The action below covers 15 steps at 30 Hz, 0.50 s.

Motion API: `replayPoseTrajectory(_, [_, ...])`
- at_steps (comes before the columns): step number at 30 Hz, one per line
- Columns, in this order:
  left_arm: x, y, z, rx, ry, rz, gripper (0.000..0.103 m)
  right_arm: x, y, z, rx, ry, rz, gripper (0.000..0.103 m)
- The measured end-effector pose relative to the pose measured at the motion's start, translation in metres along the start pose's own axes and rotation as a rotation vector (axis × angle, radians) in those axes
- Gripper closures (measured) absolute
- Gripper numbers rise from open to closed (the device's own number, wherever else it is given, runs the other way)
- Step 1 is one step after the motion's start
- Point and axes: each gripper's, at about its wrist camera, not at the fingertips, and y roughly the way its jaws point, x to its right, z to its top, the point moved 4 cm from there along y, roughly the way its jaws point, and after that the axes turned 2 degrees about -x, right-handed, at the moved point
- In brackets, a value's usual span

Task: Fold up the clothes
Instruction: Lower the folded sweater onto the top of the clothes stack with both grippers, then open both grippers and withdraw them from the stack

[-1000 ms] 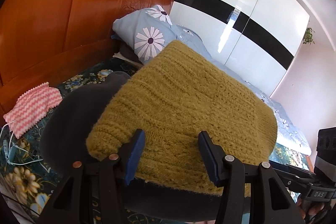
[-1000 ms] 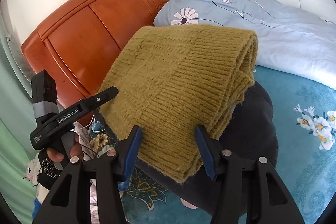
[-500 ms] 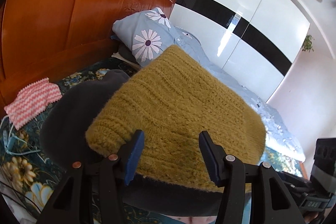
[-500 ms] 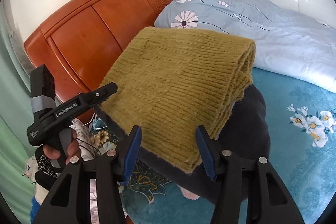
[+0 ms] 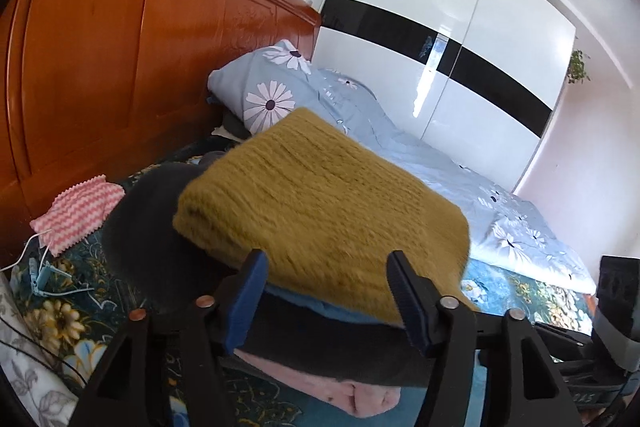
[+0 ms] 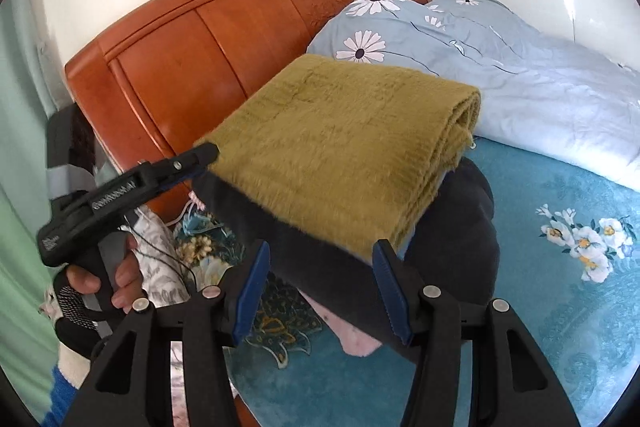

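A folded olive knit sweater (image 5: pixel 320 203) tops a stack of folded clothes: a dark grey garment (image 5: pixel 148 227), a blue layer and a pink piece (image 5: pixel 344 391) at the bottom. The stack also shows in the right wrist view (image 6: pixel 348 147), on the teal floral bedsheet (image 6: pixel 560 307). My left gripper (image 5: pixel 328 295) is open and empty just short of the stack's near edge. It also shows in the right wrist view (image 6: pixel 200 157) at the sweater's left corner. My right gripper (image 6: pixel 320 287) is open and empty, close to the dark garment (image 6: pixel 320 259).
A wooden headboard (image 5: pixel 100 67) stands behind. A daisy-print pillow (image 5: pixel 272 91) and light-blue quilt (image 6: pixel 540 87) lie past the stack. A pink-and-white zigzag cloth (image 5: pixel 76 215) and a cable (image 5: pixel 24 259) lie at left. A white wardrobe (image 5: pixel 460 59) is at the back.
Both grippers have drawn back and lowered a little from the stack, so its lower blue and pink layers now show. Both jaws stay open. The sweater has not moved.
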Motion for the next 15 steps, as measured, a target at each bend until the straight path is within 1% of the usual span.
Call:
replayPoseTrajectory(3, [0.01,-0.011,-0.012,0.02,0.019,0.02,0.031,0.0,-0.002,-0.014,-0.017,-0.016,-0.012,0.048])
replayPoseTrajectory(5, [0.009,-0.014,-0.023,0.021,0.011,0.031,0.029,-0.001,-0.001,-0.023,-0.025,-0.015,-0.008,0.047])
replayPoseTrajectory(6, [0.008,-0.015,-0.028,0.021,0.007,0.037,0.027,-0.001,0.0,-0.028,-0.03,-0.016,-0.009,0.047])
replayPoseTrajectory(7, [0.008,-0.016,-0.034,0.021,0.003,0.043,0.021,0.0,0.001,-0.033,-0.035,-0.018,-0.014,0.047])
replayPoseTrajectory(8, [0.007,-0.018,-0.039,0.022,-0.001,0.048,0.019,0.0,0.003,-0.037,-0.041,-0.02,-0.021,0.047])
replayPoseTrajectory(10, [0.006,-0.02,-0.049,0.022,-0.009,0.059,0.017,0.002,0.007,-0.042,-0.05,-0.023,-0.038,0.042])
replayPoseTrajectory(11, [0.005,-0.022,-0.055,0.023,-0.013,0.065,0.016,0.002,0.009,-0.045,-0.052,-0.025,-0.044,0.042])
replayPoseTrajectory(12, [0.005,-0.023,-0.061,0.029,-0.014,0.066,0.013,0.003,0.01,-0.048,-0.052,-0.024,-0.048,0.041])
replayPoseTrajectory(13, [0.004,-0.025,-0.067,0.035,-0.016,0.067,0.005,0.004,0.012,-0.051,-0.049,-0.02,-0.05,0.04])
replayPoseTrajectory(14, [0.004,-0.025,-0.073,0.04,-0.019,0.081,0.002,0.005,0.013,-0.054,-0.045,-0.014,-0.052,0.039])
replayPoseTrajectory(15, [0.003,-0.026,-0.079,0.044,-0.023,0.094,0.0,0.006,0.014,-0.058,-0.043,-0.007,-0.055,0.033])
